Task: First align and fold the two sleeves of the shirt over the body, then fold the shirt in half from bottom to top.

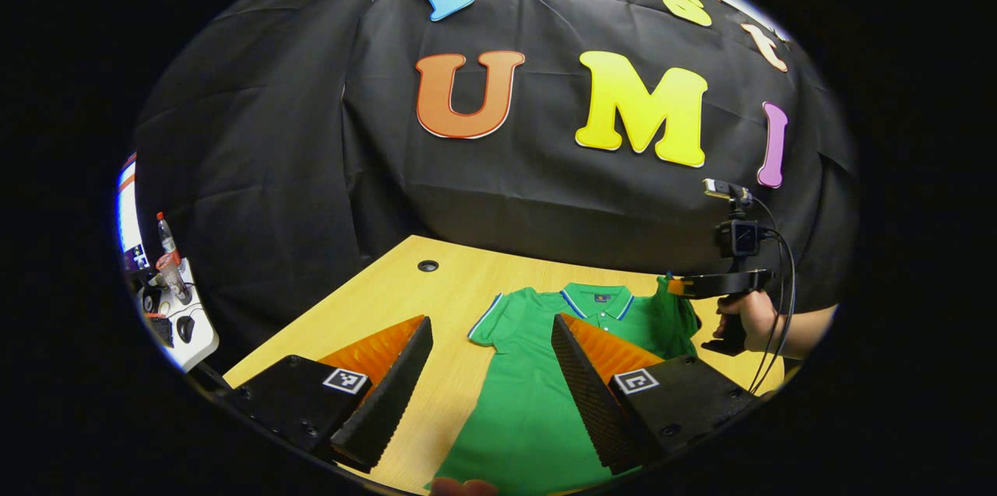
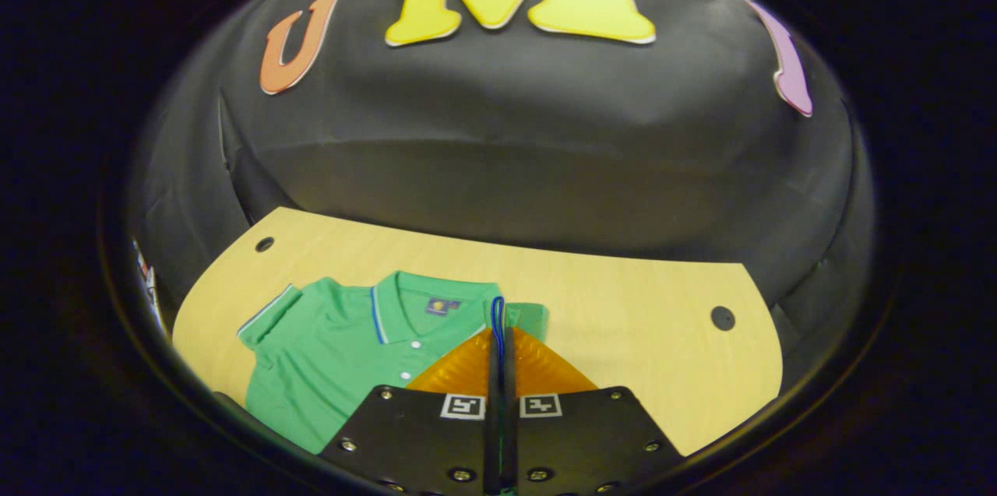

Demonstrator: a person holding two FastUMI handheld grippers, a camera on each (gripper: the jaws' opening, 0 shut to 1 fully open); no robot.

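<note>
- One green shirt (image 1: 537, 395) lies face up on the wooden table (image 1: 374, 293), its collar (image 1: 596, 300) toward the black cloth wall (image 1: 311, 130), its hem toward the near edge.
- From the right gripper view the collar (image 2: 405, 309) shows a blue and white edge, a small patch (image 2: 440, 306) inside the neck and white buttons (image 2: 415, 343) down the placket.
- The sleeve (image 1: 489, 321) on the left gripper's side lies flat and spread out on the table, with a striped cuff.
- The other sleeve (image 1: 674, 309) is lifted off the table in a bunch; in the right gripper view its cuff (image 2: 498, 317) stands up between the fingers.
- The right gripper (image 2: 498, 340) has its jaws together, pinching that cuff.
- In the left gripper view the same gripper (image 1: 676, 287) shows farther off, held by a hand (image 1: 752, 317), with a cable hanging from it.
- The left gripper (image 1: 491, 371) hangs over the shirt's lower half with jaws wide apart, holding nothing; one finger is over the bare wood, the other over the green cloth.
- The table has a round hole (image 1: 428, 265) near its far left corner and another hole (image 2: 723, 318) at the far right.
- Off to the left, beyond the table, a bottle (image 1: 166, 233) stands amid white clutter.
</note>
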